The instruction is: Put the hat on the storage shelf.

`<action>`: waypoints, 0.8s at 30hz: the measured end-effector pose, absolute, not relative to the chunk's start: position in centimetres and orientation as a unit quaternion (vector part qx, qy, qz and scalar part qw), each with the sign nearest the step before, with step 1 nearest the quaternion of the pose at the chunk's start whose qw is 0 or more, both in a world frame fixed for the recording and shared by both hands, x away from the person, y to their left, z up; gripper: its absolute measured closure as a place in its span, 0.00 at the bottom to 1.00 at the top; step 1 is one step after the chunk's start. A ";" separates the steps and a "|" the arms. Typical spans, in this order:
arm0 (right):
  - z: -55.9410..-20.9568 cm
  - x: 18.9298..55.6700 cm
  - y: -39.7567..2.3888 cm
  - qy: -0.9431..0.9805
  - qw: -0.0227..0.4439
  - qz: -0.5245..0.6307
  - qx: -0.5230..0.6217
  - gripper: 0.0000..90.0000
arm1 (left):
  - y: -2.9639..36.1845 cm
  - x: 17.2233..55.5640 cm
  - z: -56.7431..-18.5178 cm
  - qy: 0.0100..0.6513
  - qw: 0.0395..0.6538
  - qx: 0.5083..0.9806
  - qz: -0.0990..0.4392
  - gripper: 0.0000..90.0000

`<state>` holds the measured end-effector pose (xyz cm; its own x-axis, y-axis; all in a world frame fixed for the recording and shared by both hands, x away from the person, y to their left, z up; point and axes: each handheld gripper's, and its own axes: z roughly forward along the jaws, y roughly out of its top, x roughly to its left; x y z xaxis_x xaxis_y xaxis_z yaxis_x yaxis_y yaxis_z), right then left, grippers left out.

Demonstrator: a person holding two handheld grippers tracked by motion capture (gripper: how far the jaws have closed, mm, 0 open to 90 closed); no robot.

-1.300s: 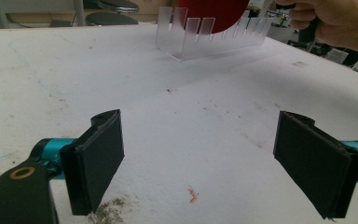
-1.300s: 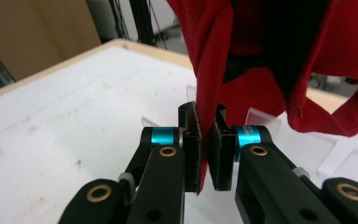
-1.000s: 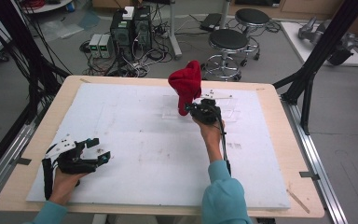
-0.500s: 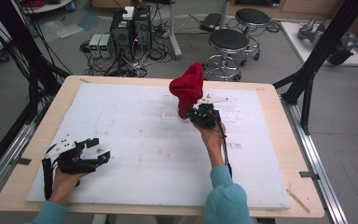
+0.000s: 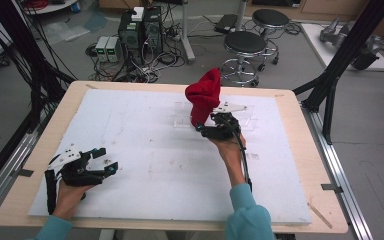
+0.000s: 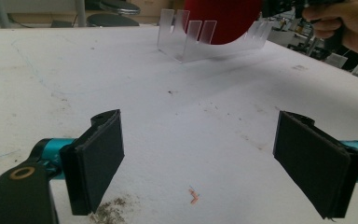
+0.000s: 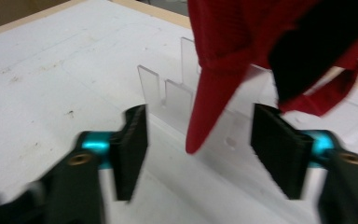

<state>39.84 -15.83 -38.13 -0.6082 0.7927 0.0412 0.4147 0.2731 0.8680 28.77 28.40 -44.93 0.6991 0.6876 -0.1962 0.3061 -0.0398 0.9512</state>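
A red cap (image 5: 203,101) is seen on a clear rack (image 6: 186,39); the right gripper (image 7: 200,135) has just been opening, its peak between the unpressed jaws; the left gripper (image 6: 214,163) is spread

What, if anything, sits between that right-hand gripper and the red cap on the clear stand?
Nothing visible does. The right gripper has just been opening its jaws, and the red cap's brim hangs in the gap between the pads, touching neither. The cap sits on the clear acrylic stand, right in front of the gripper.

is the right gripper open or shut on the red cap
Open. The right gripper has just been opening; the red cap's brim hangs between its pads, touching neither.
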 end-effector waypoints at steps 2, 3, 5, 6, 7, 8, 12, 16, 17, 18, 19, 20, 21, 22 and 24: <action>-37.7 38.5 -16.6 0.762 0.220 0.470 0.387 0.27 | 28.4 28.7 -44.9 0.350 0.597 0.703 0.162 0.18; -37.5 37.8 -17.0 0.761 0.219 0.472 0.388 0.24 | 28.4 28.7 -44.9 0.349 0.599 0.702 0.163 0.18; -37.0 36.7 -18.1 0.762 0.208 0.467 0.397 0.16 | 28.5 28.6 -44.9 0.346 0.600 0.702 0.167 0.18; -36.7 36.0 -18.6 0.760 0.209 0.469 0.399 0.13 | 28.4 28.5 -44.9 0.346 0.601 0.700 0.168 0.18; -36.4 35.3 -19.1 0.757 0.209 0.473 0.400 0.13 | 28.5 28.5 -44.9 0.345 0.601 0.701 0.171 0.18; -36.0 34.5 -19.6 0.754 0.210 0.478 0.398 0.13 | 28.5 28.4 -44.9 0.344 0.603 0.699 0.174 0.18; -35.7 30.8 -21.7 0.729 0.253 0.523 0.363 0.13 | 28.5 28.4 -45.0 0.345 0.605 0.696 0.173 0.18; -37.3 27.8 -24.2 0.707 0.268 0.542 0.366 0.13 | 28.5 28.4 -44.9 0.345 0.604 0.697 0.175 0.18; -38.0 27.2 -24.8 0.698 0.276 0.550 0.367 0.13 | 28.5 28.3 -45.0 0.344 0.604 0.697 0.176 0.18; -38.0 27.2 -24.8 0.698 0.276 0.550 0.367 0.13 | 28.5 28.3 -45.0 0.340 0.605 0.698 0.178 0.18; -39.7 26.0 -25.9 0.672 0.288 0.573 0.370 0.12 | 28.5 28.2 -45.0 0.336 0.607 0.698 0.180 0.18; -40.6 25.6 -26.4 0.662 0.289 0.585 0.370 0.12 | 28.5 28.1 -45.0 0.334 0.608 0.697 0.184 0.18; -41.4 25.3 -26.7 0.653 0.289 0.591 0.375 0.12 | 28.5 28.0 -45.0 0.331 0.610 0.694 0.192 0.18; -42.2 25.0 -27.0 0.644 0.292 0.598 0.378 0.12 | 28.5 27.9 -45.0 0.332 0.612 0.691 0.194 0.18; -43.2 24.6 -27.3 0.636 0.298 0.602 0.381 0.12 | 28.5 27.8 -45.0 0.330 0.614 0.689 0.200 0.18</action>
<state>24.56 -27.26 -43.18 -0.5320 0.8430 0.0795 0.1254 -0.0144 0.9920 27.76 28.45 -45.00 0.7024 0.6998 -0.1303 0.2099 -0.0288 0.9773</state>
